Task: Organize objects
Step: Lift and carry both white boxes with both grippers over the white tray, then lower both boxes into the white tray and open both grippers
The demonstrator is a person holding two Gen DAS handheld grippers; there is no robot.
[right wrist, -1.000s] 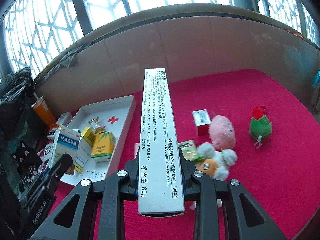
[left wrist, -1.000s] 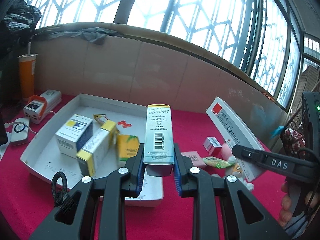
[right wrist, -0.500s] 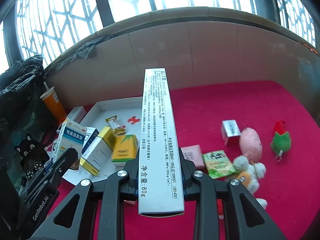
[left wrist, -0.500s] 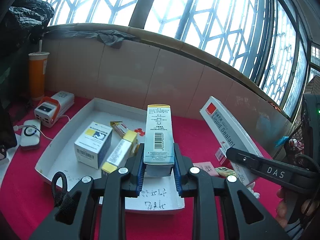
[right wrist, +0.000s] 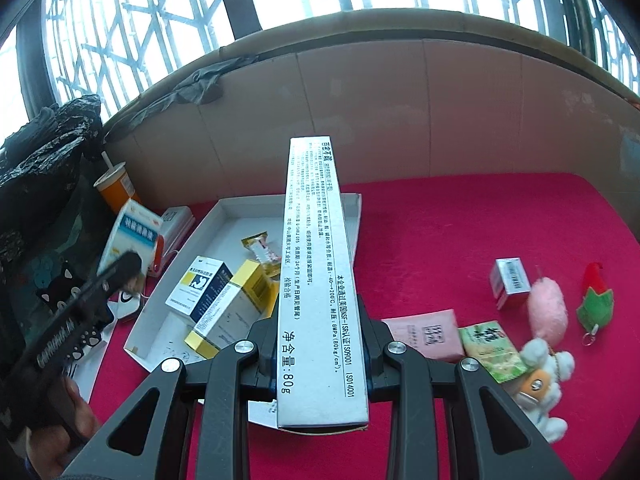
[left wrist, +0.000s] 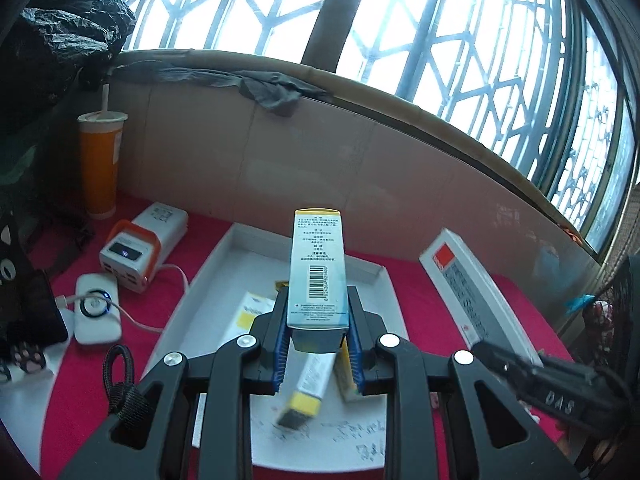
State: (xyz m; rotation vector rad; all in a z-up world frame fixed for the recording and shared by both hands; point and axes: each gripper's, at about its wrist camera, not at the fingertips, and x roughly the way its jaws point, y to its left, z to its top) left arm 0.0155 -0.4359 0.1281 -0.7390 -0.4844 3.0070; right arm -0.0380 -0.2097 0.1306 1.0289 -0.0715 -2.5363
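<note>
My left gripper [left wrist: 318, 344] is shut on a light-blue medicine box [left wrist: 318, 276] with a barcode and holds it above the white tray [left wrist: 216, 264]. My right gripper [right wrist: 320, 344] is shut on a long white sealant box [right wrist: 316, 272] and holds it over the tray's right rim [right wrist: 355, 216]. The sealant box also shows in the left wrist view [left wrist: 476, 292]. The tray holds a blue-white box [right wrist: 200, 286], a yellow-white box [right wrist: 236, 304] and a small sachet [right wrist: 262, 246].
On the red cloth to the right lie a pink packet [right wrist: 428, 332], a green packet [right wrist: 492, 350], a small grey box [right wrist: 510, 280] and plush toys [right wrist: 546, 312]. Left of the tray stand an orange cup [left wrist: 100, 164] and white chargers [left wrist: 138, 246]. A cardboard wall [left wrist: 280, 168] runs behind.
Both grippers have moved left, farther over the tray, still holding their boxes. The left view now looks down on the tray's middle; the right gripper is closer to the tray's right rim.
</note>
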